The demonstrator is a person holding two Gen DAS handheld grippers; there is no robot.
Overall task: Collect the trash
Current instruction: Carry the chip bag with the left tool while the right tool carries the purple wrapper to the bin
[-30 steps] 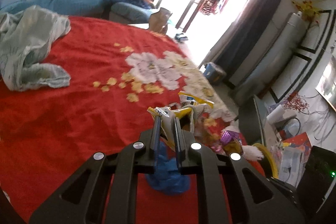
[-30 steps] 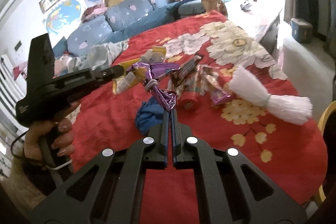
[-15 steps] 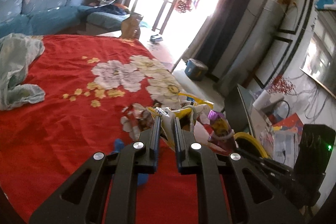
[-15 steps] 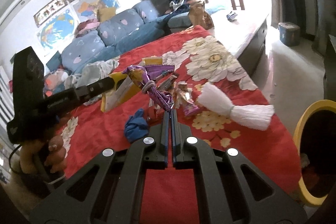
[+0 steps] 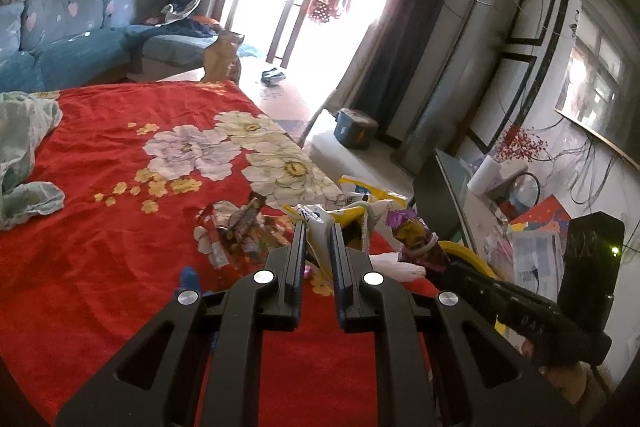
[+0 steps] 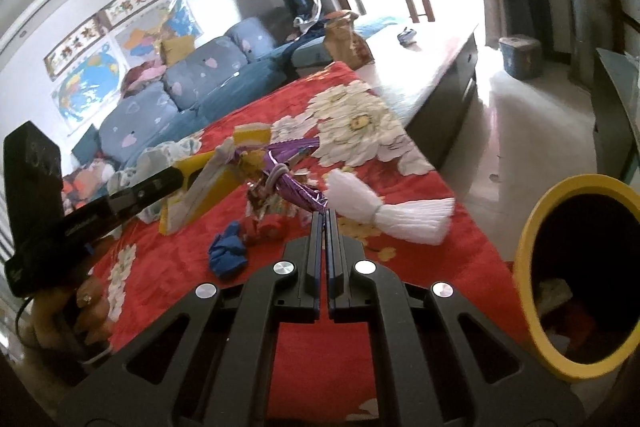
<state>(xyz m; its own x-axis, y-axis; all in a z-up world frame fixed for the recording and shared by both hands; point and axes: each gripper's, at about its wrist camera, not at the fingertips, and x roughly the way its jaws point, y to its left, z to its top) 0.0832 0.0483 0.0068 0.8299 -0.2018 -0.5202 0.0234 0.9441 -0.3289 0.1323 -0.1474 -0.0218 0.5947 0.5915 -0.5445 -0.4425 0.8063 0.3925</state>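
A: Left gripper [image 5: 318, 231]?
B: Clamped on yellow packet [image 5: 352, 217], lifted above red cloth [image 5: 100, 235]

A: Right gripper [image 6: 324, 217]?
B: Pinched tight on purple wrapper [image 6: 294, 183], also lifted, near yellow bin [image 6: 532, 223]

A: Left on cloth?
B: Blue scrap [image 6: 228, 253], white tassel [image 6: 384, 209], small wrapper pile [image 5: 236, 227]

Right of the right fingers [image 6: 325, 217] the round yellow bin [image 6: 532, 227] gaped unblocked; a white tissue bundle [image 6: 394, 219] lay between.
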